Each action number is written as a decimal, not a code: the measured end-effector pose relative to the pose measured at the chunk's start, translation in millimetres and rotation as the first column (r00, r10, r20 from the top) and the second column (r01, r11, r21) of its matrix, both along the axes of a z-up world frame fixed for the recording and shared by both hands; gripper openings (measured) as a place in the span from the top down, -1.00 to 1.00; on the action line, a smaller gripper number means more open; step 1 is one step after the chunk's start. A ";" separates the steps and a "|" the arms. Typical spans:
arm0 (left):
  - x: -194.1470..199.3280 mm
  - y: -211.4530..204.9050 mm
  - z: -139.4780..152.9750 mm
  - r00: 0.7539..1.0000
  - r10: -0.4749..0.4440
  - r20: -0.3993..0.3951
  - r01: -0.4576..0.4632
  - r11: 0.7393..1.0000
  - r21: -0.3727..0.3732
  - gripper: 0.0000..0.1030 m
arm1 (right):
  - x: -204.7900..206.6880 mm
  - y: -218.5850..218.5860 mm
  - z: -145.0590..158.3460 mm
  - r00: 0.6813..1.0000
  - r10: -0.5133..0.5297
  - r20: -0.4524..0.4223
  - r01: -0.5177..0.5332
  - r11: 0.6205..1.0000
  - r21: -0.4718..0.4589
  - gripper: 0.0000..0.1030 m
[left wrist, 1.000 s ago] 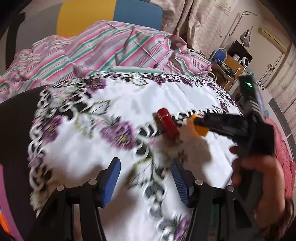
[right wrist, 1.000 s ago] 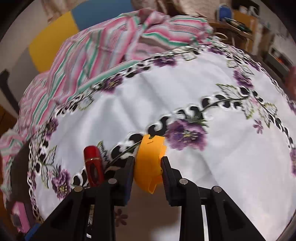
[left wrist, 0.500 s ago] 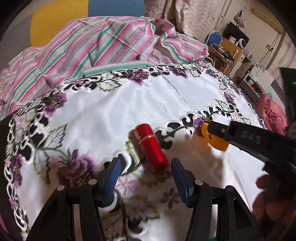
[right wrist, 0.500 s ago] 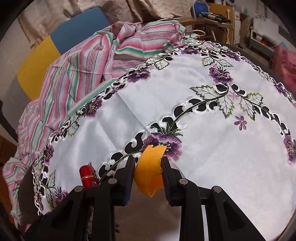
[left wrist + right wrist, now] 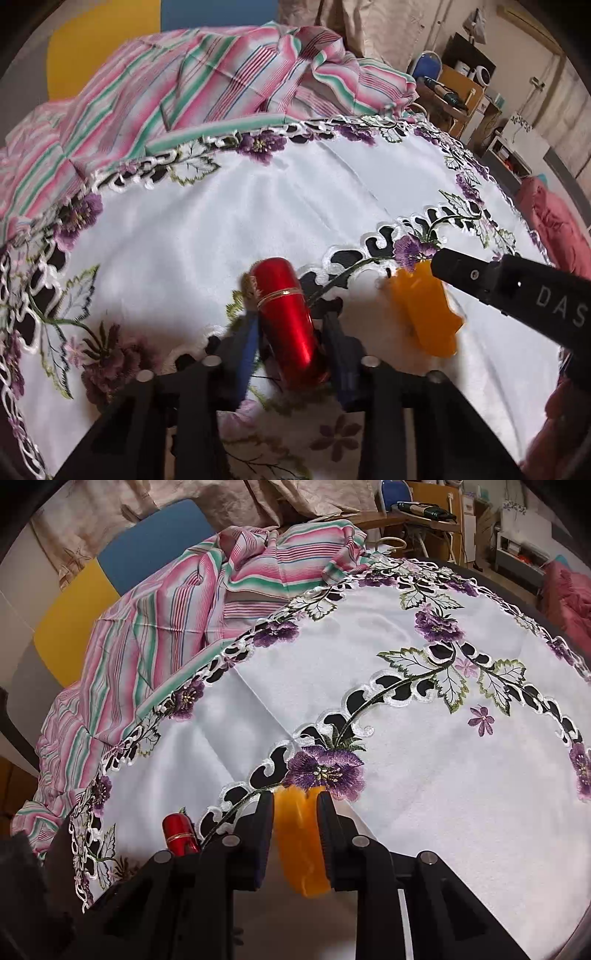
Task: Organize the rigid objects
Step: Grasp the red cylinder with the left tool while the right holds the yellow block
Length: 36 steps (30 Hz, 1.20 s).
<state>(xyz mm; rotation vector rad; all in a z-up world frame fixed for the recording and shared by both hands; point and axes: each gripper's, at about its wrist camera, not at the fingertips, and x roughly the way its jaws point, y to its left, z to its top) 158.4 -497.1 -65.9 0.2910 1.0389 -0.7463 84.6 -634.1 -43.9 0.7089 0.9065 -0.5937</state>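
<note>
Red capsule case: lies on its side on the embroidered tablecloth, long axis pointing away from the camera, just left of the orange plastic piece; a gold band rings it near the far end.
Left gripper: its jaws have just been closing and now sit on either flank of the red case, blue pads against the sides; taking it across the narrow width probably stops it rolling.
Orange plastic piece: the landmark here, clamped edge-on and seemingly clear of the cloth.
Right gripper: drawn in tight on the orange piece, reaching in from the right.
Striped fabric: bunched well beyond the orange piece, past the tablecloth's far edge.
Likely step: lift the case to join the orange piece.
</note>
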 end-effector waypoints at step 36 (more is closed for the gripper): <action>-61.3 156.8 41.6 0.993 0.111 -0.025 -0.114 0.971 -0.210 0.51 | 24.1 40.1 -15.4 0.974 0.216 -0.072 -0.219 0.975 -0.029 0.49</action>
